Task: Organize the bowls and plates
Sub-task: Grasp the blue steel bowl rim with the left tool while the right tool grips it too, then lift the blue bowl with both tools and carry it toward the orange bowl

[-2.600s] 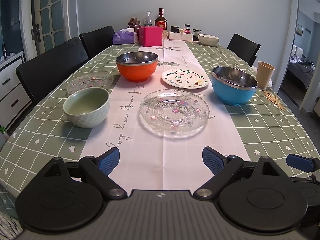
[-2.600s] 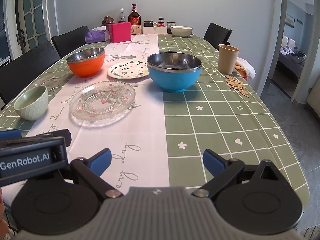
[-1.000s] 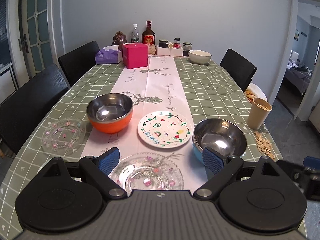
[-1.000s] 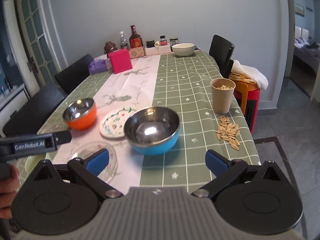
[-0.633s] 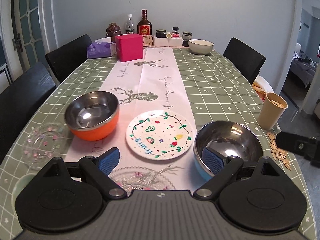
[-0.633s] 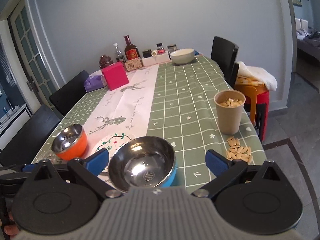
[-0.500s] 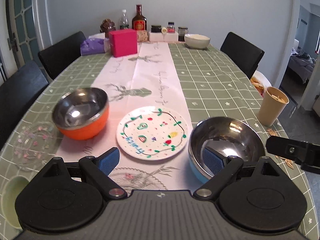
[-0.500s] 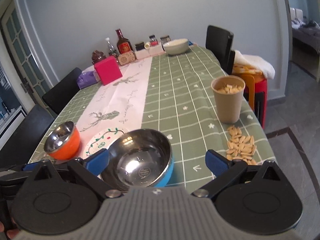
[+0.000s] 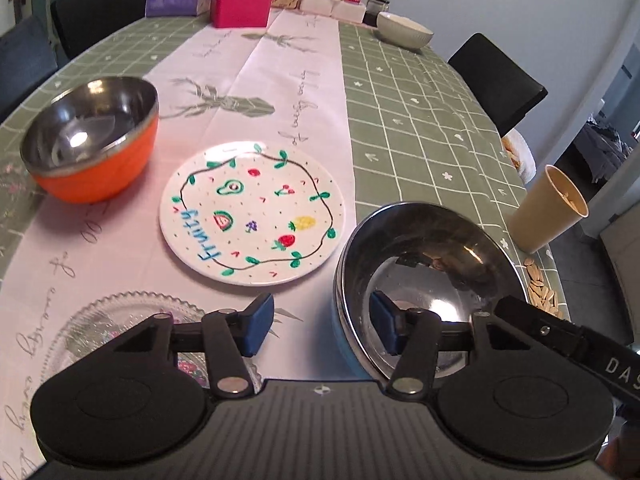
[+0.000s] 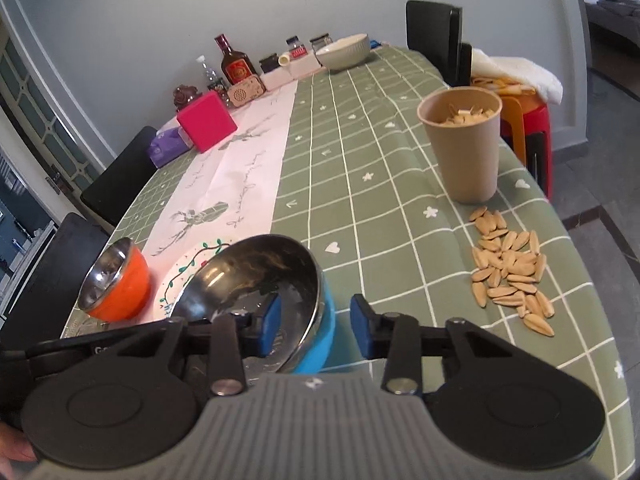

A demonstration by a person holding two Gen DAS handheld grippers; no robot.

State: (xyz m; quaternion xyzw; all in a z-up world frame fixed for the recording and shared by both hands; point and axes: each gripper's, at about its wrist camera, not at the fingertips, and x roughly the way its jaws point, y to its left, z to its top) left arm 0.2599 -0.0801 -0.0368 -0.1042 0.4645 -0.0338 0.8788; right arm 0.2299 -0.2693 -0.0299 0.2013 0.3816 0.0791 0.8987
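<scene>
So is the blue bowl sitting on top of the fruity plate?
No, the blue bowl sits beside the fruity plate.

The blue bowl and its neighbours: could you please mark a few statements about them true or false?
1. The right gripper straddles the rim of the blue bowl, one finger inside and one outside. True.
2. The left gripper is shut on the painted plate. False: it is open, with one finger over the blue bowl and the plate lying beyond it, untouched.
3. The tan cup lies tipped over. False: it stands upright with seeds inside.
4. Loose seeds lie on the tablecloth near the cup. True.
5. The orange bowl is stacked in the blue bowl. False: it stands apart, on the other side of the plate.
</scene>
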